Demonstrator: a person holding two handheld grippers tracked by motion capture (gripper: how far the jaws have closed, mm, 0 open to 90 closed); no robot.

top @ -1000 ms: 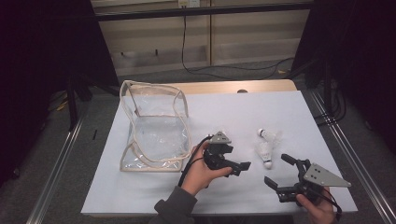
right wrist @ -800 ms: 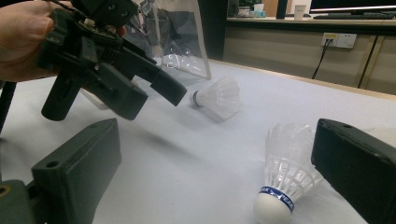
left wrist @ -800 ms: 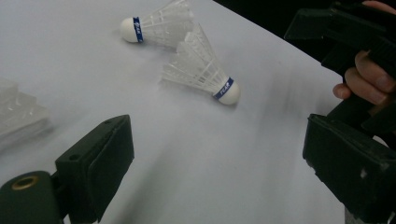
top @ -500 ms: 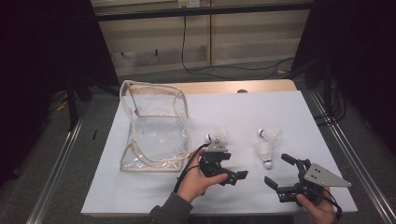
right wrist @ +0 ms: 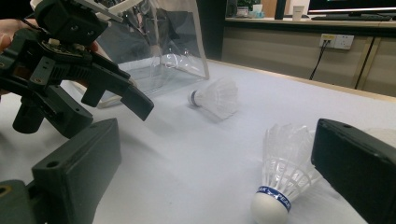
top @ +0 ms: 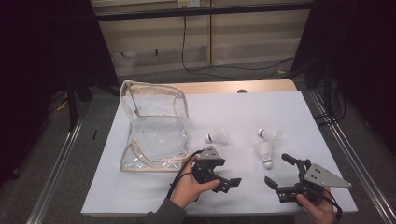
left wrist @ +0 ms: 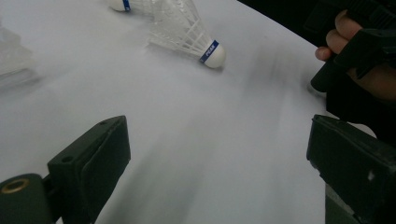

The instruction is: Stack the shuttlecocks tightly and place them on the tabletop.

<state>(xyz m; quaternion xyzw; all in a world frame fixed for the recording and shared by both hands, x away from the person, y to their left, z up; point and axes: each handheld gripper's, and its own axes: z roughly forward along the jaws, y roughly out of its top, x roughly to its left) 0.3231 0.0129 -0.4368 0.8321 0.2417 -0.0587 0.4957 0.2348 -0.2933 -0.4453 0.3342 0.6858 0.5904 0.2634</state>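
Observation:
Three white shuttlecocks lie on the white table: one in the middle and two to the right, the farther and the nearer. My left gripper is open and empty, its jaws pointing right, near the front edge below the middle shuttlecock. The right gripper is open and empty too, just short of the nearer right shuttlecock. In the left gripper view, a shuttlecock lies well beyond the open gripper. In the right gripper view, a shuttlecock stands cork-down between the spread jaws of the gripper.
A clear plastic bag with beige trim stands open on the table's left half. The right gripper view shows the bag behind the left gripper. Dark floor and metal rails flank the table.
My left gripper has drawn back toward the near edge, leaving the middle shuttlecock uncovered on the table. The right gripper has stayed put.

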